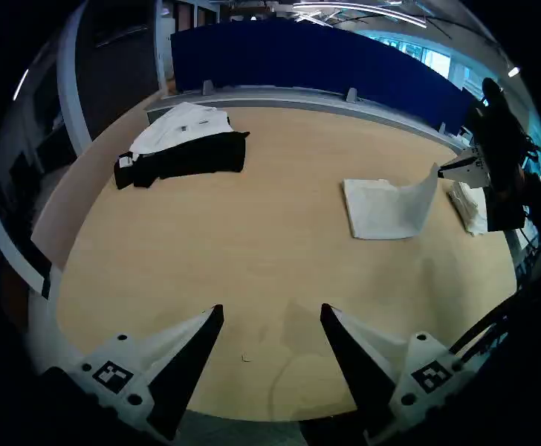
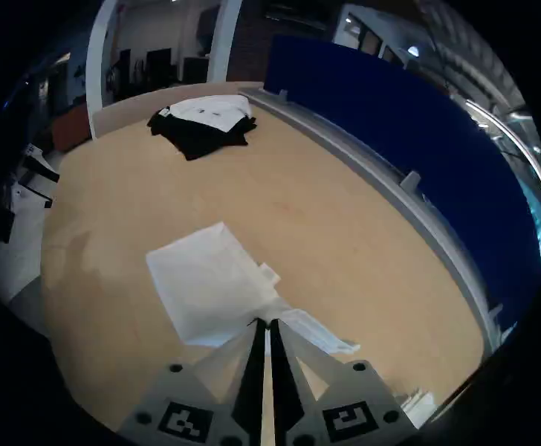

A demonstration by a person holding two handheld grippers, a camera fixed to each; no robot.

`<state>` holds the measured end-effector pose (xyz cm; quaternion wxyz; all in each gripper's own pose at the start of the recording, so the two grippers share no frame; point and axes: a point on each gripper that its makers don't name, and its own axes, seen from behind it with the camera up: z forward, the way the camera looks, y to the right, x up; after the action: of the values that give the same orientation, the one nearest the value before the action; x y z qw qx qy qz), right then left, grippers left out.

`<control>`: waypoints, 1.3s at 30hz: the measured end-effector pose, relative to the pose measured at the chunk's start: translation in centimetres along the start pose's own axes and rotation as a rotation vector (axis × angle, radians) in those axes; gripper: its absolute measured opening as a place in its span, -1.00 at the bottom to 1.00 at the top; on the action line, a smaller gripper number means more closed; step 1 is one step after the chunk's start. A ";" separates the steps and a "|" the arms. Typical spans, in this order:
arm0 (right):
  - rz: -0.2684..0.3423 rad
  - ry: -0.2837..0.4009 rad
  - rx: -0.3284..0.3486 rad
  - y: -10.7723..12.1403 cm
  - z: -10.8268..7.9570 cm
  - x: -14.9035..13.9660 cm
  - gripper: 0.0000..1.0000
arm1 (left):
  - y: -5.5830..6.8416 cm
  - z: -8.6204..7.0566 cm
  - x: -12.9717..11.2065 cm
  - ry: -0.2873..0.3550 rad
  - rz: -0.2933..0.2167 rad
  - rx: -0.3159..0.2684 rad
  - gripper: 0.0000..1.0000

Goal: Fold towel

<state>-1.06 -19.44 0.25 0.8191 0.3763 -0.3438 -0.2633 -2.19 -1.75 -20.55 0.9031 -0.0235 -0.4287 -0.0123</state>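
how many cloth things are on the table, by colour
white: 3 (towel, garment, folded cloth near the table edge)
black: 1 (clothing under the garment)
total: 4

Left gripper (image 1: 270, 308) spread wide; right gripper (image 2: 267, 324) clamped on towel (image 2: 203, 282)

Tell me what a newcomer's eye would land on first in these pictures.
The white towel on the wooden table, one edge lifted by the right tool, which is shut on it. Next, the black-and-white pile of clothes at the table's far end, before the blue partition. The left tool hangs open above bare wood.
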 end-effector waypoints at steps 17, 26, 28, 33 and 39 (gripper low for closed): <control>-0.149 0.008 0.158 -8.5 6.2 5.5 -0.91 | -0.4 -1.5 -0.9 0.027 -0.048 0.026 0.95; -0.166 -0.066 0.269 -14.8 10.6 3.1 -0.91 | -1.1 -2.0 -1.6 0.030 -0.084 0.041 0.94; -0.163 -0.085 0.279 -15.3 11.2 2.4 -0.91 | -1.2 -2.1 -1.7 0.030 -0.090 0.042 0.95; -0.151 -0.100 0.289 -15.7 11.8 1.9 -0.91 | -1.5 -2.3 -1.7 0.030 -0.098 0.046 0.94; -0.146 -0.092 0.276 -15.4 11.7 2.1 -0.74 | -1.6 -2.1 -1.9 0.030 -0.094 0.046 0.95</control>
<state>-11.29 -34.88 -5.61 0.7216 0.4968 -0.3857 -0.2895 -1.87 -3.44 -23.26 0.9080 0.0178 -0.4160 -0.0454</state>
